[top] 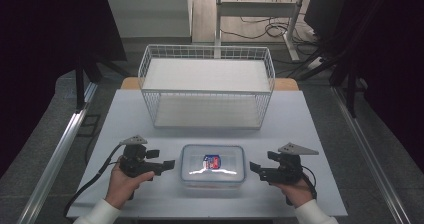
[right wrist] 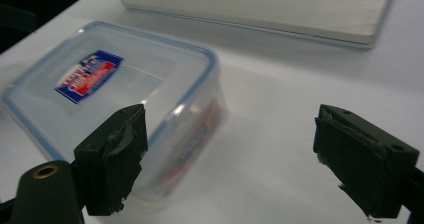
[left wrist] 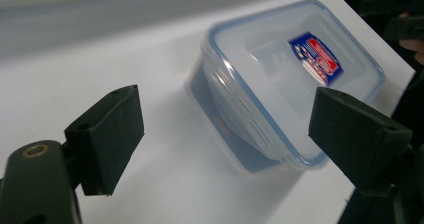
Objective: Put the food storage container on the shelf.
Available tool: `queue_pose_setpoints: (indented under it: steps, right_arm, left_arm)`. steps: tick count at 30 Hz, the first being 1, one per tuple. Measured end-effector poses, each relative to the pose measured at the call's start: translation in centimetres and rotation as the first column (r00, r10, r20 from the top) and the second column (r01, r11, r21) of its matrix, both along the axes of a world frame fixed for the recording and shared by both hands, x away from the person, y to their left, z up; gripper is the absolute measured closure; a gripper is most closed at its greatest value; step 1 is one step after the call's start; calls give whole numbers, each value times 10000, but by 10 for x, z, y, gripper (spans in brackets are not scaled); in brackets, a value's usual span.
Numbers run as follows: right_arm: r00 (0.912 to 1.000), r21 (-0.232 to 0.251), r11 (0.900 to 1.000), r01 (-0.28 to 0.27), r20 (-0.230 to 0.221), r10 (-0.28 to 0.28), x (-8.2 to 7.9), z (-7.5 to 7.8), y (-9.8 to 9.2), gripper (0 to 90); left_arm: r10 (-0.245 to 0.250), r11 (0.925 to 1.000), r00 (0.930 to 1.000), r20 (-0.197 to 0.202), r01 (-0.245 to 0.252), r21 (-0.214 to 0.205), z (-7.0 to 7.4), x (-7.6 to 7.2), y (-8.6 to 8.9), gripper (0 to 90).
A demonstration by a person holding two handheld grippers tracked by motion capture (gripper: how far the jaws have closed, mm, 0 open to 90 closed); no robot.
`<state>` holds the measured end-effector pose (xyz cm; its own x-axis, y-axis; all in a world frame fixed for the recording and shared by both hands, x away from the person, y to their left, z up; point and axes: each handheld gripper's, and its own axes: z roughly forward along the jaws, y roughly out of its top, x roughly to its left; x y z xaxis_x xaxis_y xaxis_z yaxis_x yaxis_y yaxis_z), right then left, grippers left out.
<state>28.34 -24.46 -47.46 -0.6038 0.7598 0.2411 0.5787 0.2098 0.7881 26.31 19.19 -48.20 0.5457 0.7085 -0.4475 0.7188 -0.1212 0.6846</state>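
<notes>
On the white table (top: 300,134), the left gripper (top: 167,165) is sitting with jaws spread just left of the lidded plastic container (top: 212,165), while the right gripper (top: 256,169) is waiting, jaws likewise apart, just right of it, neither touching.

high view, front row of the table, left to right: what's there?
left gripper → clear lidded container with a red and blue label → right gripper. Both grippers are open and apart from the container. The white wire rack stands behind that row.
</notes>
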Motion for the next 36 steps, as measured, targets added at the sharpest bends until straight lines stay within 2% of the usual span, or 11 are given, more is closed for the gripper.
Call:
queue_pose_setpoints:
  steps: [1,6,10,14,19,24,28,29,30,34,36]
  right_arm:
    - [9989,301,9992,-261,-378,272,3,1,5,152]
    - [9911,689,9938,-873,-949,937,8,-2,16,141]
    - [9839,821,9913,-1033,-1374,1140,10,-8,20,128]
    - [9790,983,9905,-957,-1706,1115,13,-11,22,121]
    - [9730,1077,9897,-939,-2006,1141,17,-16,25,115]
    - [9686,1194,9895,-810,-2245,1064,20,-18,28,112]
    - [9645,1214,9893,-814,-2406,1089,20,-20,29,112]
    - [9631,1232,9891,-809,-2459,1094,20,-21,30,112]
    - [9631,1232,9891,-809,-2459,1094,20,-21,30,112]
    - [9531,1382,9876,-745,-2813,1113,26,-26,33,112]
    - [9490,1435,9867,-766,-2931,1163,27,-28,34,124]
  left_arm:
    - [47,9988,9997,-233,-59,-488,-2,-1,2,142]
    - [124,9950,9982,-590,-182,-984,-7,0,5,152]
    - [-61,9939,9959,-901,-38,-1098,-15,7,-1,163]
    - [-234,9896,9921,-1235,54,-1439,-23,14,-5,170]
    - [-473,9846,9888,-1413,223,-1731,-28,20,-7,191]
    - [-690,9750,9814,-1793,284,-2203,-38,29,-11,203]
    - [-930,9718,9759,-1972,459,-2312,-43,31,-15,217]
    - [-1053,9667,9726,-2074,513,-2506,-45,33,-16,223]
    - [-1053,9667,9726,-2074,513,-2506,-45,33,-16,230]
    - [-1355,9586,9633,-2316,684,-2765,-50,36,-21,261]
    - [-1427,9582,9636,-2262,772,-2756,-49,36,-23,286]
